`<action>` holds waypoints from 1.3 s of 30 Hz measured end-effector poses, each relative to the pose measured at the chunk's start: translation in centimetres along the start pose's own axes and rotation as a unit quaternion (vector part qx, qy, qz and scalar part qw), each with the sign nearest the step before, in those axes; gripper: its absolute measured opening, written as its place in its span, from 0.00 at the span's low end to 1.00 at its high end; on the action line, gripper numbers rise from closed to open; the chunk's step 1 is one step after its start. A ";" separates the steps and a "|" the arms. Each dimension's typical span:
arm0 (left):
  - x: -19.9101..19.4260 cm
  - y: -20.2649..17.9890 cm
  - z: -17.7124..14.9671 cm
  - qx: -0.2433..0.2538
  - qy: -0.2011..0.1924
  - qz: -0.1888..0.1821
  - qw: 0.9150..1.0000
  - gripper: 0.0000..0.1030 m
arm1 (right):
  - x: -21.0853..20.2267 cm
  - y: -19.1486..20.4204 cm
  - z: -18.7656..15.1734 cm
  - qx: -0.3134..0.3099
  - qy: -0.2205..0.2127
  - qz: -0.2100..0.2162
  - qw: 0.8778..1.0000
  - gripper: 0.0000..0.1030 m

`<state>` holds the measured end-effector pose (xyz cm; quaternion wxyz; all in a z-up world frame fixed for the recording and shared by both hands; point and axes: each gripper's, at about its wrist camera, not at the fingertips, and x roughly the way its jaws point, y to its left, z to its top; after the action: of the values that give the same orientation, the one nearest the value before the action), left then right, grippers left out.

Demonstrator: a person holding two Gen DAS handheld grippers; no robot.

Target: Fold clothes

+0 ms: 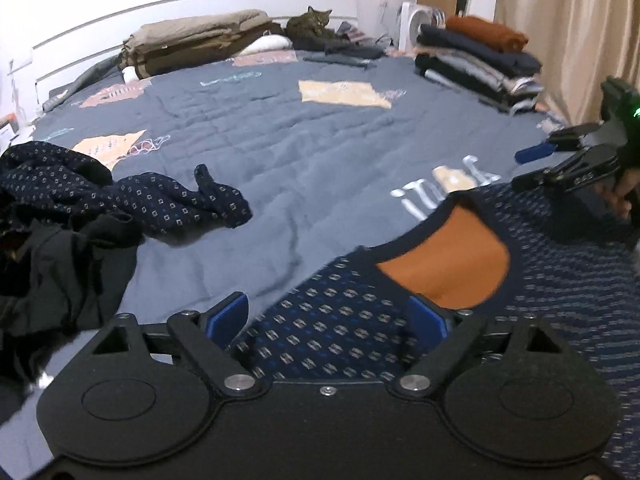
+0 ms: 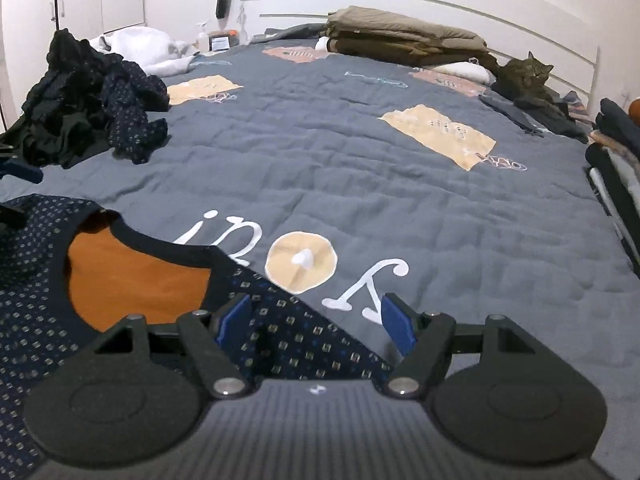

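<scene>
A navy sweater (image 1: 332,320) with a small square pattern and an orange inside (image 1: 452,264) lies flat on the grey quilt (image 1: 280,140), neck toward the headboard. My left gripper (image 1: 328,316) is low over its left shoulder, jaws open, with the fabric lying between the blue pads (image 1: 226,316) and no visible pinch. My right gripper (image 2: 316,320) is over the other shoulder of the sweater (image 2: 288,344), also open; the shoulder edge runs diagonally between its pads and bare quilt shows beside the right one. In the left wrist view, the right gripper (image 1: 528,166) shows at the right edge.
A heap of unfolded dark clothes (image 1: 60,220) lies at the left of the bed. A stack of folded clothes (image 1: 476,64) stands at the far right. A cat (image 1: 312,26) rests by the headboard beside folded beige bedding (image 1: 192,40). A curtain (image 1: 572,20) hangs at the right.
</scene>
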<state>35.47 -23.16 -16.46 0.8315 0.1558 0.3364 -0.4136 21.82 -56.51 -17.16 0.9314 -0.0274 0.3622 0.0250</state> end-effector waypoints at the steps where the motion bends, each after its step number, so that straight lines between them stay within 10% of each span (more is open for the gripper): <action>1: 0.6 0.3 0.2 -0.002 0.007 -0.004 1.000 0.83 | 0.4 -0.1 0.1 0.001 0.003 0.003 1.000 0.69; 6: 3.4 1.1 0.4 -0.006 0.044 -0.020 0.999 0.80 | 2.6 -0.3 -0.2 0.002 0.037 0.033 0.999 0.69; 8: 4.1 1.0 0.2 0.004 0.063 -0.045 0.997 0.58 | 3.4 0.0 -0.4 -0.001 0.058 0.046 0.997 0.63; 10: 4.4 0.8 -0.1 0.018 0.067 -0.051 0.996 0.27 | 3.7 0.0 -0.5 0.007 0.064 0.054 0.996 0.34; 12: 4.0 1.2 -0.1 0.014 0.053 -0.051 0.997 0.13 | 3.7 0.1 -0.3 0.013 0.059 0.057 0.997 0.10; 15: 3.3 1.7 0.0 0.009 0.031 -0.045 0.998 0.03 | 3.5 0.3 0.2 0.018 0.044 0.044 0.998 0.06; 27: 4.3 2.0 3.0 0.002 -0.016 0.042 0.999 0.03 | 3.6 -0.8 2.4 0.054 -0.018 -0.004 0.998 0.07; 32: 3.8 1.7 2.3 -0.016 0.004 0.067 0.998 0.25 | 4.9 -0.1 1.8 0.038 0.024 -0.021 0.999 0.11; 34: 1.5 1.5 2.1 -0.026 -0.021 0.077 0.996 0.51 | 3.1 0.0 2.1 0.041 0.007 -0.025 0.999 0.30; 39: -4.8 -0.6 1.8 -0.058 -0.060 0.065 0.994 0.53 | -3.5 0.2 2.1 0.090 -0.036 -0.016 0.995 0.60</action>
<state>33.71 -21.63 -11.82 0.8830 0.1040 0.2984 -0.3470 20.59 -56.23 -13.27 0.9428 0.0516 0.3286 -0.0216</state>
